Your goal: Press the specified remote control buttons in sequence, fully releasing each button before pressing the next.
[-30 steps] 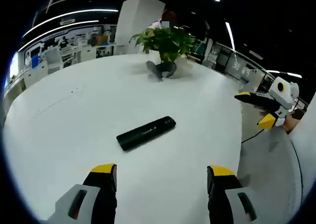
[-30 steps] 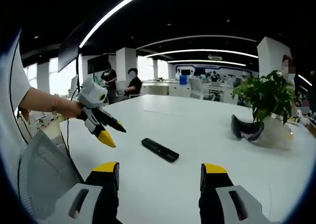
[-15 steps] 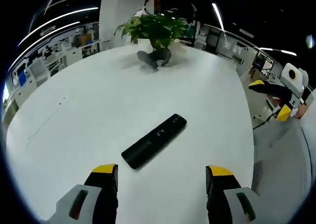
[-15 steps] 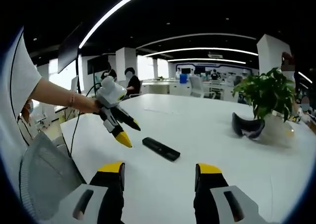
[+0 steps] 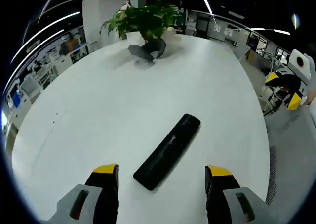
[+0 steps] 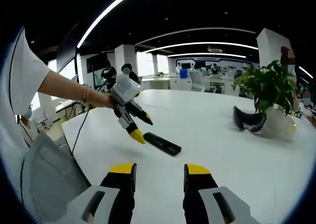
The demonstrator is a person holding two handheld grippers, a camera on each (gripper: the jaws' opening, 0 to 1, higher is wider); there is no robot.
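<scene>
Broadly, white round bench [image 5: 89, 110], smooth and matte, carries a potted plant [image 5: 143, 19] and a dark curved object [image 5: 145, 51] at its far side. Black remote control [image 5: 168, 152], a slim rectangular bar, lies flat on the bench just ahead of the left gripper [image 5: 160, 177]; its long axis runs diagonally, near end between the spread jaws. Left gripper is judged nearer. Right gripper [image 6: 158, 172] hangs back off the bench edge, jaws narrowly parted, holding nothing. Remote buttons too small to tell apart.
</scene>
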